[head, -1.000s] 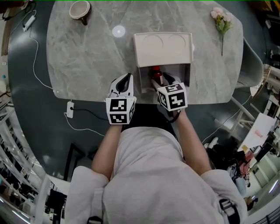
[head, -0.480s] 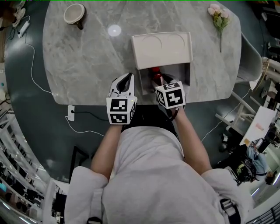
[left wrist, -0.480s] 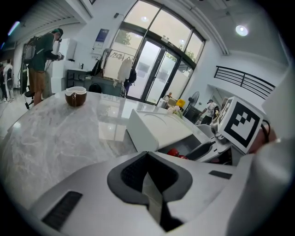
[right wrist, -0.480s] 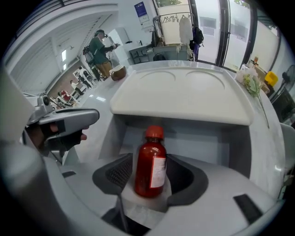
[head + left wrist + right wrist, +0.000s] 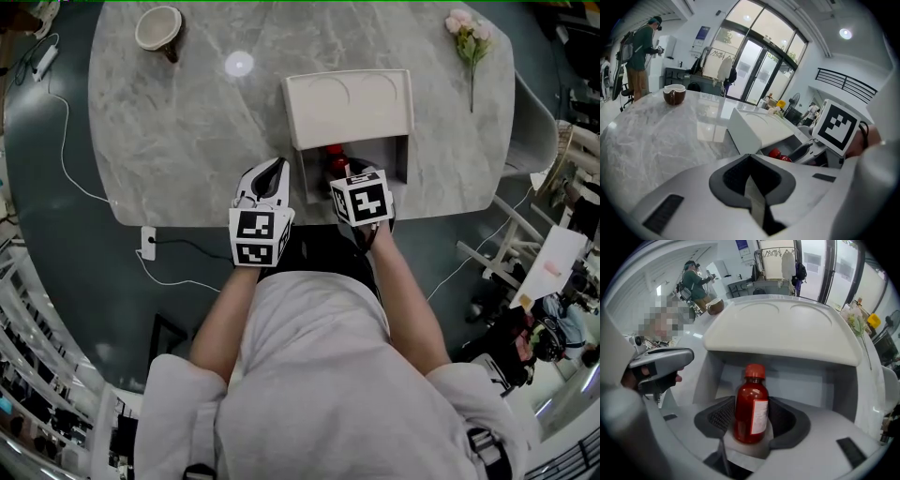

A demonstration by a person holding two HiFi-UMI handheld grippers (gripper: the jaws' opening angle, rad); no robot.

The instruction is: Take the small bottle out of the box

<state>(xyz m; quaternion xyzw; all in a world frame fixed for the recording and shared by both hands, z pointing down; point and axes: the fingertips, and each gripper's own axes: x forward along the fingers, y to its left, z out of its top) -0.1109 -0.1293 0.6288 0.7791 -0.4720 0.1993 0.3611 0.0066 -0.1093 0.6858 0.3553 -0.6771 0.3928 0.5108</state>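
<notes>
At the table's (image 5: pixel 178 131) near edge, my left claw (image 5: pixel 272 169) is held just left of the box, tips pointing toward the far edge. Its jaws are pressed together with nothing between them.

Beside it, my right claw (image 5: pixel 349 173) reaches into the open front of the white box (image 5: pixel 349 108), which stands at the near edge about mid-width. In the right gripper view the jaws are closed narrowly on the small bottle (image 5: pixel 751 408), with a dark pad against each side.

The bottle stands upright inside the box. It has red contents, a red cap and a white label turned to the right. I cannot tell whether its base touches the box floor. The box lid is open and overhangs the bottle.

Far left corner: a brown cup (image 5: pixel 157 28) with a pale inside, well apart from the box.

Far right corner: a pink flower sprig (image 5: pixel 469 42) lying flat.
</notes>
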